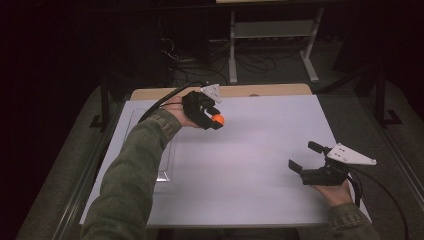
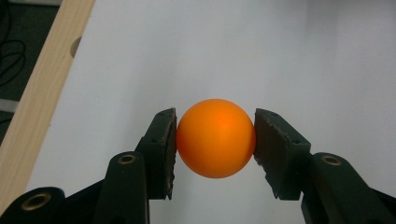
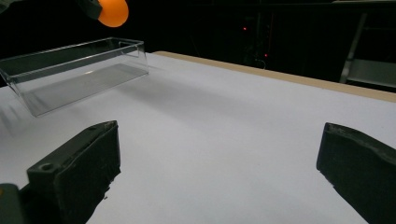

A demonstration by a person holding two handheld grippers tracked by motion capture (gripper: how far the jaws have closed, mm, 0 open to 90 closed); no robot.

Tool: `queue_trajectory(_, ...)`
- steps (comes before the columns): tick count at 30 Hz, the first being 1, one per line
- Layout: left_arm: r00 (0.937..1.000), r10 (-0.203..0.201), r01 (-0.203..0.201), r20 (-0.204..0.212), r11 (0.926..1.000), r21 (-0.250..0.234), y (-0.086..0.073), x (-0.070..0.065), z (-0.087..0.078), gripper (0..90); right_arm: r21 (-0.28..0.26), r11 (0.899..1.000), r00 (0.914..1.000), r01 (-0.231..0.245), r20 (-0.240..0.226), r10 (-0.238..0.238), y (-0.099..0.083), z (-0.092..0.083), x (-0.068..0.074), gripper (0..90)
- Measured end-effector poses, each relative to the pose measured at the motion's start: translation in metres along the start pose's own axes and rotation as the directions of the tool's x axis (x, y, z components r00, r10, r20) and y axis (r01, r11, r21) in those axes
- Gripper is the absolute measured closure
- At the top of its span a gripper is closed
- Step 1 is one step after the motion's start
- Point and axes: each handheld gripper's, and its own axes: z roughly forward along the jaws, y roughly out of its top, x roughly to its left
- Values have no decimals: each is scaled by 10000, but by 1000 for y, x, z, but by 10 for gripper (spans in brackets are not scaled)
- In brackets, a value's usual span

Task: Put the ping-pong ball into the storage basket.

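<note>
One orange ball (image 2: pixel 216 138) clamped in left gripper (image 1: pixel 216 120) fingers; right gripper (image 1: pixel 305 156) fingers apart; one clear tray (image 3: pixel 74 74).

— What is being noted beyond the white table (image 1: pixel 260 190)?
— A dark room is being recorded; a pale metal shelf frame (image 1: pixel 272 35) and tangled floor cables (image 1: pixel 250 62) are being dimly lit.

On the table (image 1: pixel 250 190), the clear tray (image 1: pixel 150 145) lies at nine o'clock; the ball (image 1: pixel 218 119) hangs at eleven, beyond its far end
</note>
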Motion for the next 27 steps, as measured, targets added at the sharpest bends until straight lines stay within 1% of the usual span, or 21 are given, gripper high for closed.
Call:
queue_trajectory(6, 9999, -97, 99, -137, 9998, 151, -5, -2, -11, 505, -46, 10000, 10000, 22, -29, -22, 0, 0, 0, 0)
queue_trajectory(12, 9997, -81, 89, -215, 9993, 370, -10, -3, -22, 505, -28, 10000, 10000, 31, -36, -31, 0, 0, 1, 0)
queue_trajectory(13, 9997, -81, 89, -215, 9993, 370, -10, -3, -22, 505, -28, 10000, 10000, 39, -40, -40, 0, 0, 1, 0)
queue_trajectory(18, 9993, -150, 163, -345, 9992, 372, -15, -5, -32, 505, -4, 10000, 10000, 63, -35, -63, 0, 1, 1, 0)
queue_trajectory(23, 9993, -159, 178, -326, 9981, 594, -19, -5, -39, 505, -3, 10000, 10000, 61, -30, -61, 0, 1, 1, 0)
queue_trajectory(27, 9992, -182, 205, -368, 9979, 616, -21, -6, -45, 505, 27, 9999, 10000, 97, -1, -97, 0, 0, 1, 0)
